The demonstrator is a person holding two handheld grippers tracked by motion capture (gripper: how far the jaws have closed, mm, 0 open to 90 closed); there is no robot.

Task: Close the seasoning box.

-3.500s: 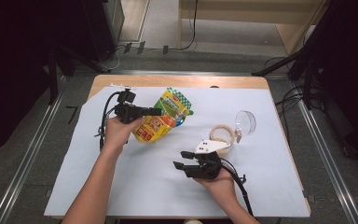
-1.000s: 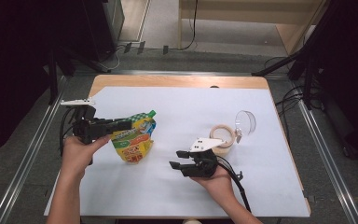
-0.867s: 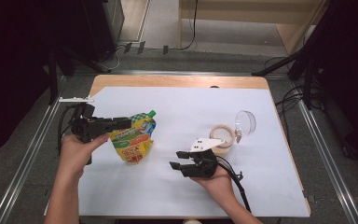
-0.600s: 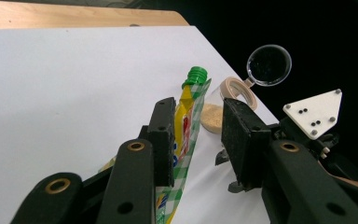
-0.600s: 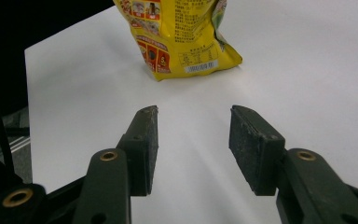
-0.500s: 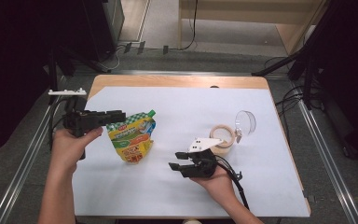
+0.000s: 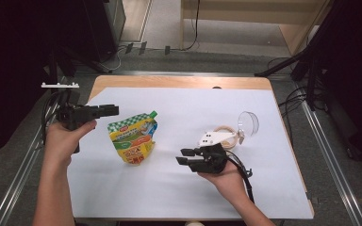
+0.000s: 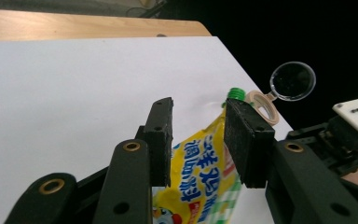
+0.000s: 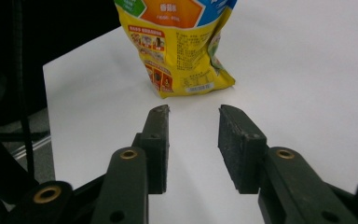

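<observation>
1. Left tongs [image 7: 114,110] stand part open and empty, just left of the yellow spouted pouch with green cap [image 7: 133,140] lying flat on the white-covered bench [image 7: 179,188].
2. Right tongs [image 7: 183,157], jaws just narrowed, are empty too.
3. Advice: grip the pouch near its spout, squarely.

The setting is identified as a lab or recording studio. A wooden table [image 7: 179,82] is covered by a white sheet [image 7: 179,188] and bounded by metal rails [image 7: 332,155] at each side. Cables [image 7: 122,49] are laid across the grey floor [image 7: 235,59] behind the table. Dark stands [image 7: 311,61] and black screening are placed around the bench. A wooden unit [image 7: 245,9] is seen at the back.
</observation>
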